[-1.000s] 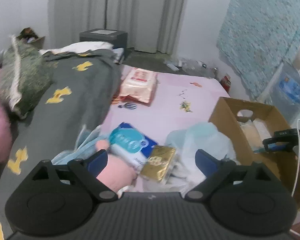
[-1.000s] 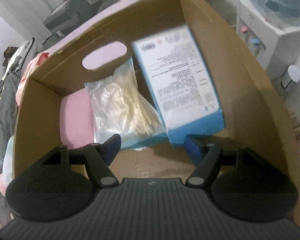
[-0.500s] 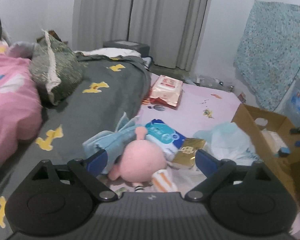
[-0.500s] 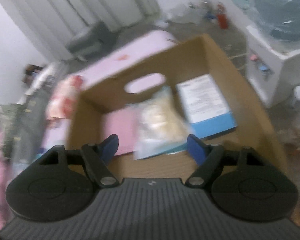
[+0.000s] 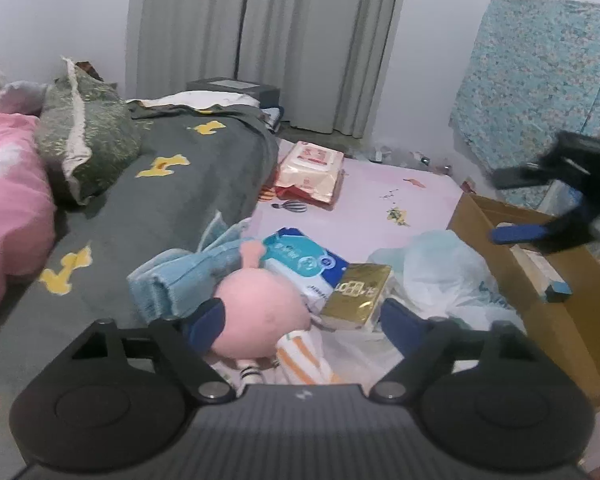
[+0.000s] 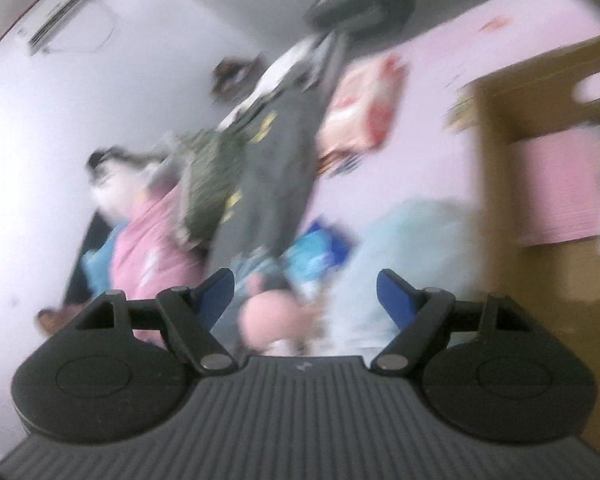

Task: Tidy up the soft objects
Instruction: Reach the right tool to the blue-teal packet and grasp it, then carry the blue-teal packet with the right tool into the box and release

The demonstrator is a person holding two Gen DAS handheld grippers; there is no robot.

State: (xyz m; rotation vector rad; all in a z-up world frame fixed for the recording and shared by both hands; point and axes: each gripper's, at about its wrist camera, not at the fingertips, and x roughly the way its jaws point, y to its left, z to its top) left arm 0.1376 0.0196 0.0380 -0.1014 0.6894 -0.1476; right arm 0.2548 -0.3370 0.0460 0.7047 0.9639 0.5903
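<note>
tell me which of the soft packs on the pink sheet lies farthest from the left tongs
The pink-and-red wipes pack, lying alone beside the grey blanket. The blue-and-white pack and the gold pack lie together, close in front of the left tongs.

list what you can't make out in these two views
- Right wrist view: motion blur smears everything past the gripper; the pink toy is just a blob.
- Left wrist view: the box is cut off by the right edge, and its near wall hides most contents.
- Left wrist view: the pink toy's body sits behind the left gripper, whose jaws are closing around it.
- Gold pack: print too small to read.
</note>
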